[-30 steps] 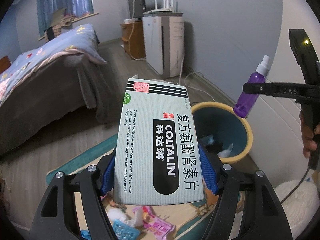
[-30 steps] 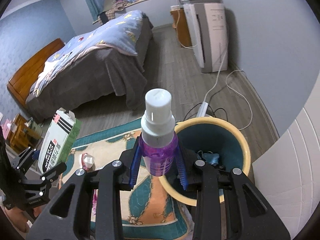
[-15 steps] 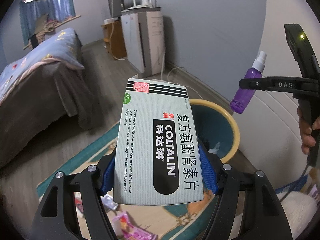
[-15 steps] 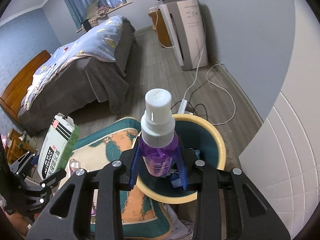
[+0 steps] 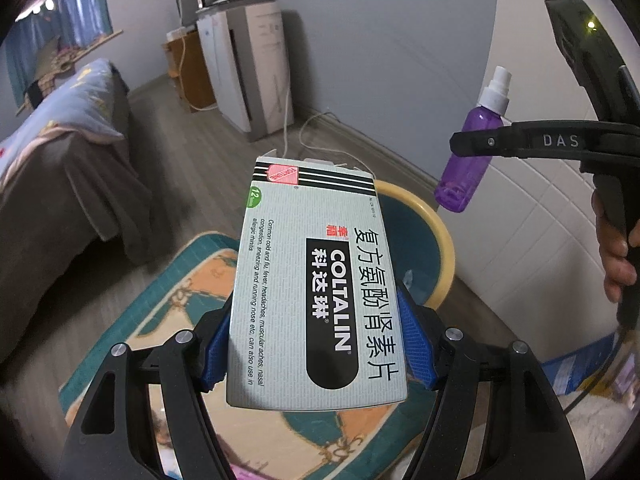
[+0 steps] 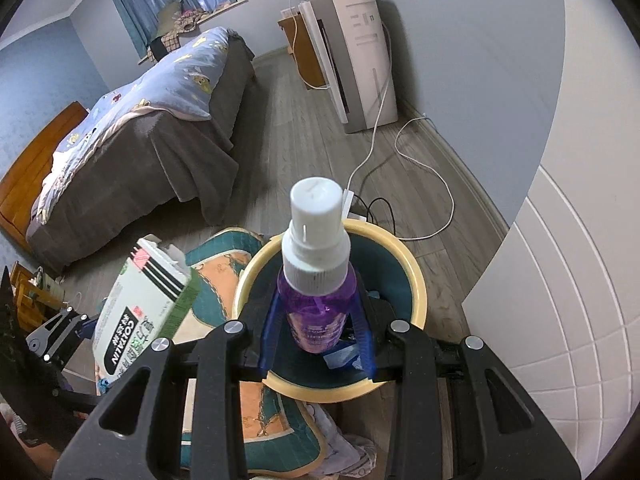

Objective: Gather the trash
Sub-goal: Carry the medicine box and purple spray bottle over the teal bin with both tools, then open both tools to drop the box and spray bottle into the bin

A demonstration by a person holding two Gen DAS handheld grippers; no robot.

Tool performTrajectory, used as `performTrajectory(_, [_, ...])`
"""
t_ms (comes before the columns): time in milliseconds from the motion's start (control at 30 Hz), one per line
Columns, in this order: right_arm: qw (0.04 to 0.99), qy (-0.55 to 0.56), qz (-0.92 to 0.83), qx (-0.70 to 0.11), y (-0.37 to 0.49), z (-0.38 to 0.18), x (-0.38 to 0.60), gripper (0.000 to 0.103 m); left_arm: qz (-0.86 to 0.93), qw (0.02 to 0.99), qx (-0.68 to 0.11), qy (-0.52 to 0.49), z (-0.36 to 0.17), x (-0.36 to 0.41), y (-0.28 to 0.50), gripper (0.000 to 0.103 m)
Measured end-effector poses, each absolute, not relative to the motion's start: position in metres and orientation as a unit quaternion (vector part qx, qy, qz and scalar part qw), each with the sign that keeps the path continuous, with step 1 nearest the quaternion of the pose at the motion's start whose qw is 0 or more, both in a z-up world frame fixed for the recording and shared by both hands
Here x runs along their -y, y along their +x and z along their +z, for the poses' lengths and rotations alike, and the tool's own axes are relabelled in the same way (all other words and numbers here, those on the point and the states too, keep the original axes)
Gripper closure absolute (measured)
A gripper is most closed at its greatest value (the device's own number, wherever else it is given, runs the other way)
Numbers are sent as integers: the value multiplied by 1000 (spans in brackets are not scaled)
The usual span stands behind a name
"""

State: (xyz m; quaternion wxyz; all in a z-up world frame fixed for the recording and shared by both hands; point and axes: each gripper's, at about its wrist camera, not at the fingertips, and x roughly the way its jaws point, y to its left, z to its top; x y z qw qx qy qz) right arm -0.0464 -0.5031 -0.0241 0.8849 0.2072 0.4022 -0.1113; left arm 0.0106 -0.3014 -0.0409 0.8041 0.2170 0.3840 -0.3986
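Observation:
My left gripper [image 5: 318,344] is shut on a grey Coltalin medicine box [image 5: 316,292], held above the rug next to the bin. The box also shows in the right wrist view [image 6: 140,308]. My right gripper [image 6: 318,328] is shut on a purple spray bottle [image 6: 318,292] with a white cap, held directly over the open bin. The bottle also shows in the left wrist view [image 5: 468,168]. The trash bin [image 6: 416,280] is teal inside with a yellow rim and holds some scraps; it also shows in the left wrist view [image 5: 440,240].
A patterned teal and orange rug [image 5: 188,276] lies under the bin's left side. A bed [image 6: 152,120] stands to the left. A white appliance [image 6: 356,52] and loose cables [image 6: 400,152] lie beyond the bin. A white tiled wall [image 6: 580,280] is at the right.
Both grippers moved toward the bin. The spray bottle now hangs over the bin's opening, and the box has come closer to the bin's rim.

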Motion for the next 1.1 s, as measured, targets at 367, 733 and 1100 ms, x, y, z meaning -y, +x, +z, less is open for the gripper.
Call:
performTrajectory(367, [870,208,-114,-432,-31,-46,504,71,-395,784,-430,210,-70,326,39,31])
performTrajectory(733, [862,224,-125,-437,-18,-58,515,70,-415,781,-415,212,-73,349,56,31])
performTrajectory(1100, [869,233,-135,-416,-23,-48,515,12,-390,806,-402,189,-63,314,58,8])
